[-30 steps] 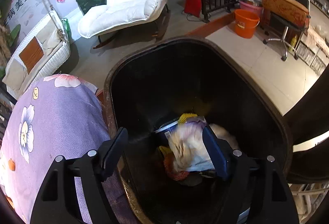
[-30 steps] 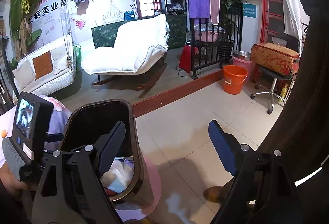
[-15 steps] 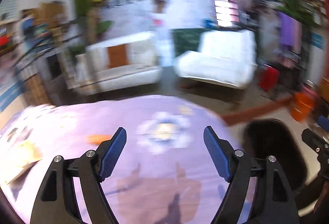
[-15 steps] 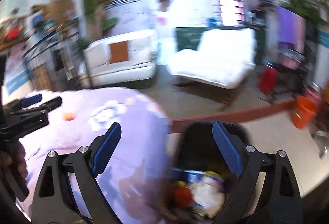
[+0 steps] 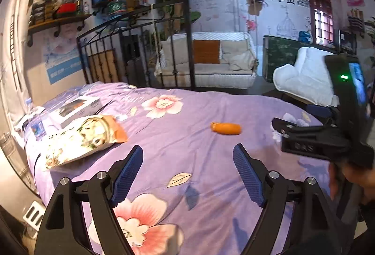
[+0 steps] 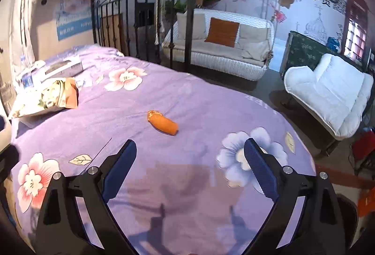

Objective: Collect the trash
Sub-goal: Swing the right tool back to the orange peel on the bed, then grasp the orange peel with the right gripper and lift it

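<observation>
Both grippers have swung away from the dark bin they were over a second ago and now face the bed. Left gripper [image 5: 187, 175] hangs above the purple floral bedspread [image 5: 211, 105] with its jaws opening and nothing between the blue pads; right gripper [image 6: 189, 173] is much the same, jaws spreading wide and empty. That makes sense to me: whatever went into the bin is gone, and the hands come back free for the next piece.

Just ahead of both lies a small orange scrap [image 6: 163, 123], something like a stub of food or a wrapper, alone on the bedspread, well apart from everything else. It sits nearer the right gripper's line, almost centred ahead of its jaws, so I'd guess that hand is lining up for it.

Further off, toward the head of the bed, a crumpled snack bag [image 5: 82, 138] rests flat beside a white box [image 5: 77, 107] and a water bottle [image 5: 37, 128]; the bag looks like trash too, and sits on the left gripper's side.

Beyond the bed stand an iron railing [image 6: 140, 20], a white wicker swing seat [image 6: 222, 49] and a white padded chair [image 6: 332, 95].
</observation>
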`<control>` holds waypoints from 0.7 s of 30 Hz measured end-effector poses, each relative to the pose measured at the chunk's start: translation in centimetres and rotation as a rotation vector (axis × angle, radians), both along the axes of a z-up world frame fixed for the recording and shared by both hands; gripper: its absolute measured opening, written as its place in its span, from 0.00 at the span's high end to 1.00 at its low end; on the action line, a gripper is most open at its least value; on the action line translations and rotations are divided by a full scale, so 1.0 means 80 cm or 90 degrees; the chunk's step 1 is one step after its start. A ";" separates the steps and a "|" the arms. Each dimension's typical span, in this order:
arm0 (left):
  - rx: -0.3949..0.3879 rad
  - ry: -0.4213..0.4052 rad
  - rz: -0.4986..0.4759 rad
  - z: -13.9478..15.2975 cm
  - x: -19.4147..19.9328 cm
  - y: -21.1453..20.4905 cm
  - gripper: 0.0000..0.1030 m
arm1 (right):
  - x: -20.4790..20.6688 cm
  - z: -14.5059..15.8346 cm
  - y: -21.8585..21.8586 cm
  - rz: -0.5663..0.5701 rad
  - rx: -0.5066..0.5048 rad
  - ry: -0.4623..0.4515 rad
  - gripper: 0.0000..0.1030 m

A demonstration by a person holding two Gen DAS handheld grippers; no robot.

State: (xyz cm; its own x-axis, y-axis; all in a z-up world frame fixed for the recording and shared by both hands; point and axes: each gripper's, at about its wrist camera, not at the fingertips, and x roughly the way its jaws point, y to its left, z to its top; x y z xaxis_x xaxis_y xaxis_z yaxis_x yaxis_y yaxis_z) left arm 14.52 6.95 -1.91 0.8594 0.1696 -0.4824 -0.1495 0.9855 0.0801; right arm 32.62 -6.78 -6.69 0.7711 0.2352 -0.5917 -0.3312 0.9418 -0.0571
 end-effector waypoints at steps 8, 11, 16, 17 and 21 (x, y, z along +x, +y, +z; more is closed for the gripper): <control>-0.003 0.010 0.035 -0.010 -0.003 0.041 0.21 | 0.077 -0.047 0.061 0.037 -0.047 0.085 0.11; -0.005 0.018 0.037 -0.016 -0.002 0.050 0.21 | 0.108 -0.062 0.076 0.044 -0.061 0.115 0.18; -0.001 0.025 0.047 -0.024 0.002 0.069 0.21 | 0.140 -0.086 0.094 0.050 -0.094 0.155 0.23; -0.002 0.025 0.050 -0.024 0.003 0.072 0.21 | 0.142 -0.086 0.095 0.053 -0.093 0.156 0.23; -0.007 0.025 0.056 -0.024 0.008 0.083 0.20 | 0.153 -0.089 0.103 0.060 -0.105 0.168 0.23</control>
State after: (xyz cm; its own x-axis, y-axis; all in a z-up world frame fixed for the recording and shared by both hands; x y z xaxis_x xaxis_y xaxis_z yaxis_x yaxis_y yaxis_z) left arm 15.14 13.57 -3.83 0.8221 0.2380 -0.5172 -0.2323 0.9696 0.0769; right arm 44.84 1.42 -13.81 0.5647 0.1832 -0.8047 -0.4404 0.8915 -0.1061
